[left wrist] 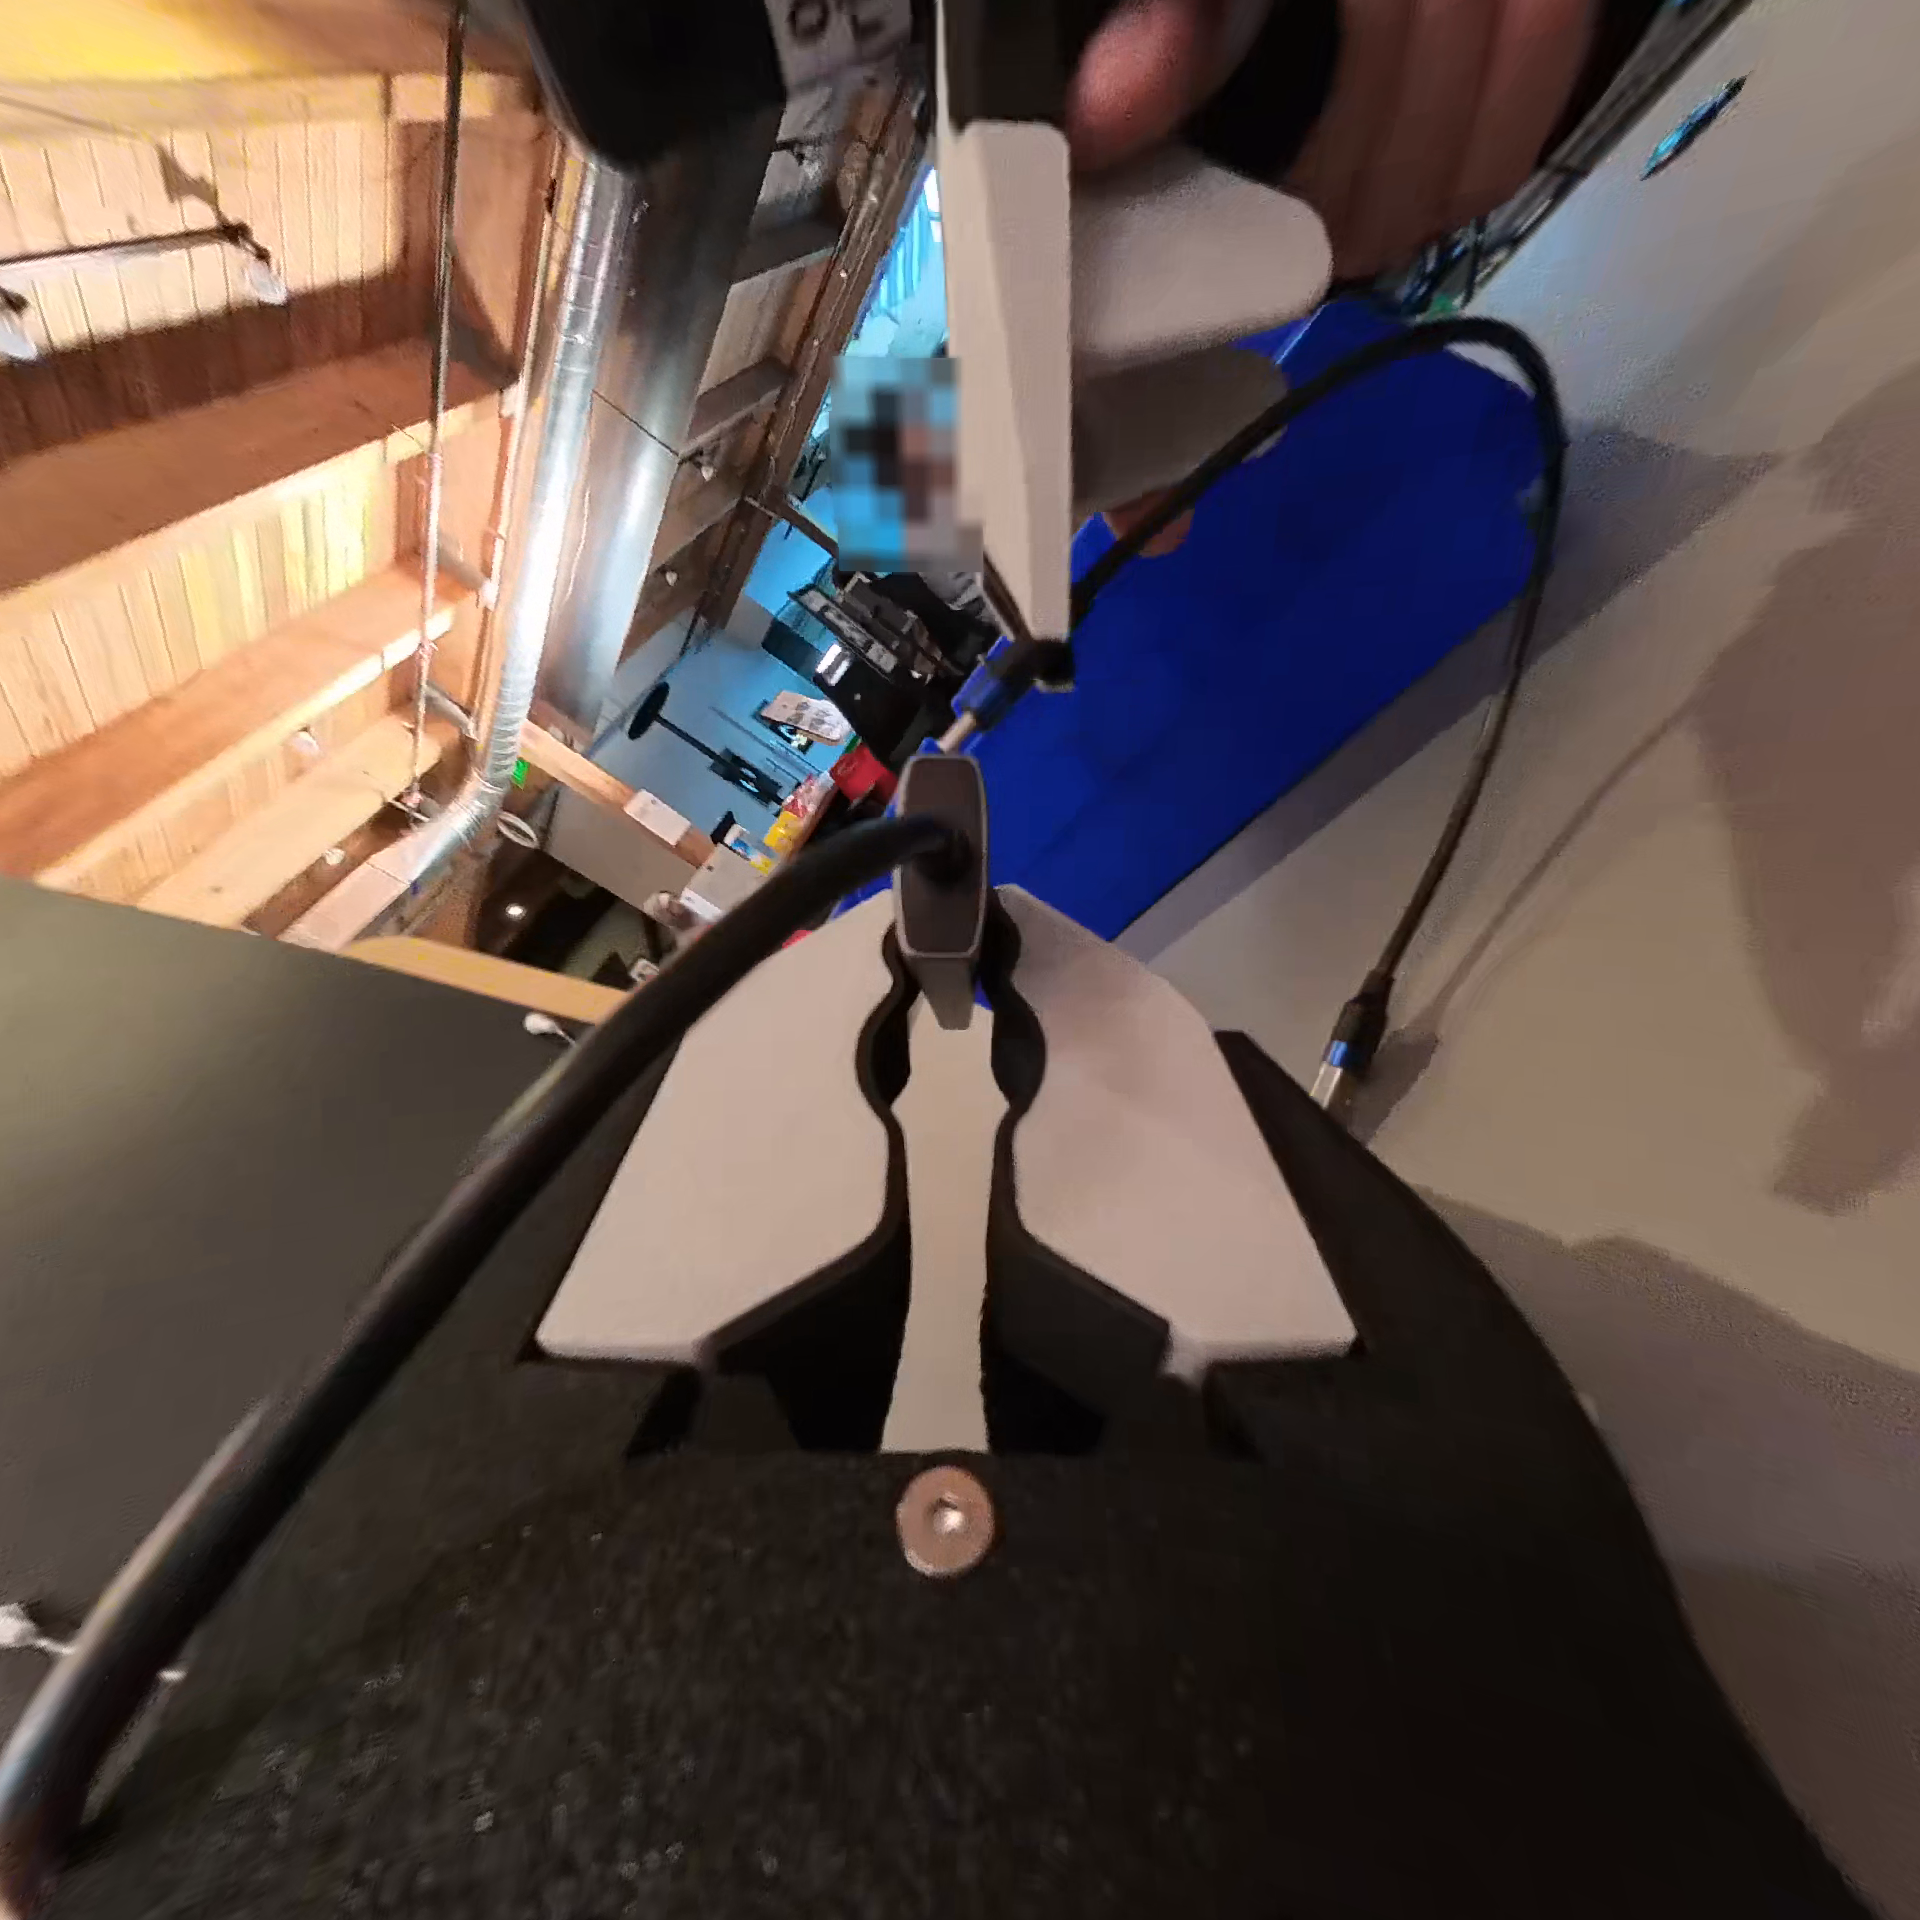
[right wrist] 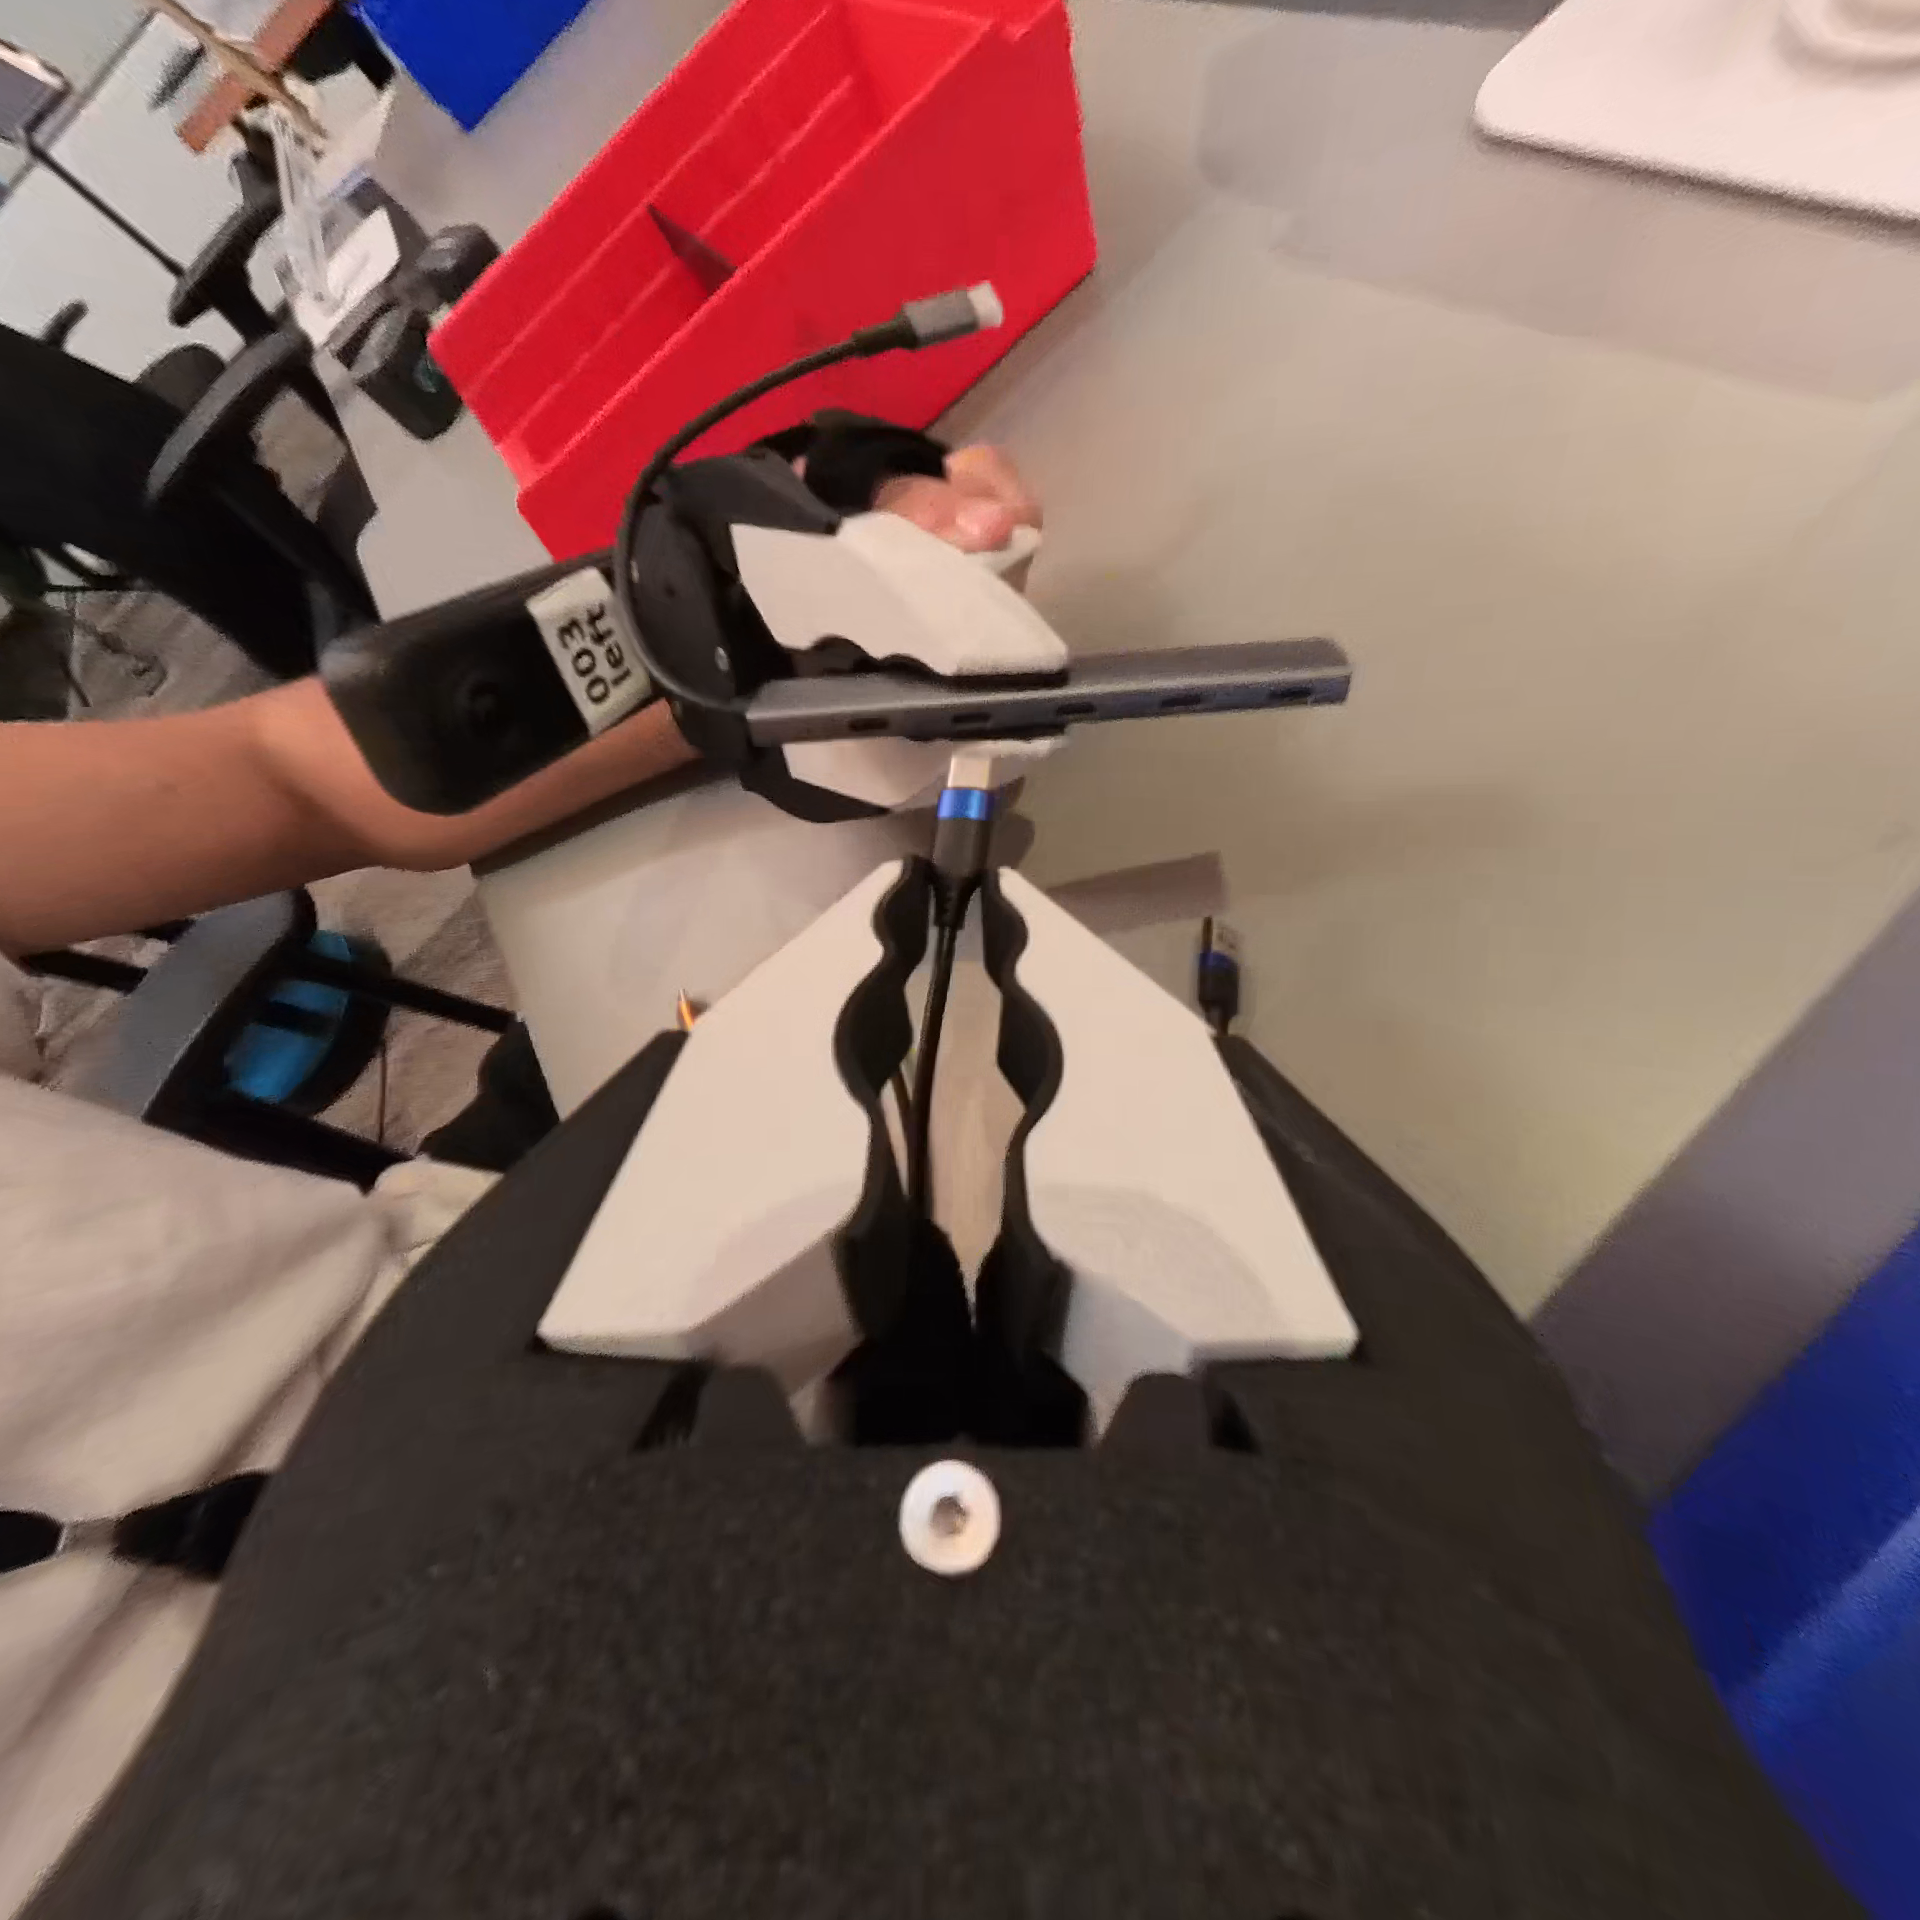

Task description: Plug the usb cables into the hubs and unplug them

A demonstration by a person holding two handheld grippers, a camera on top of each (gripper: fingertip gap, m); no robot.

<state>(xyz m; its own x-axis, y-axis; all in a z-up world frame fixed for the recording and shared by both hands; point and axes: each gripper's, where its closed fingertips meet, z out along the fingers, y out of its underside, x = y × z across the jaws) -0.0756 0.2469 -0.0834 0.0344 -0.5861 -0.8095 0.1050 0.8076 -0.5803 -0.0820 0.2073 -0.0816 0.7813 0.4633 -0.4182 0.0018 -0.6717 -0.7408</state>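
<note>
Between left gripper (right wrist: 935, 707) fingers, grey hub (right wrist: 1049, 691) lengthwise across; right gripper's (right wrist: 951, 894) plug (right wrist: 961, 805) toward it

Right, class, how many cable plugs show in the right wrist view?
3: a grey plug on the hub's short lead, raised; a blue-ringed plug in the right gripper, meeting the hub; a second blue-ringed plug on the table. Others may be hidden.

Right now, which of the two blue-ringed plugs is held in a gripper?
The blue-ringed plug at the grey hub's edge, pinched in the right gripper. The other blue-ringed plug rests loose on the table, to the gripper's right.
</note>
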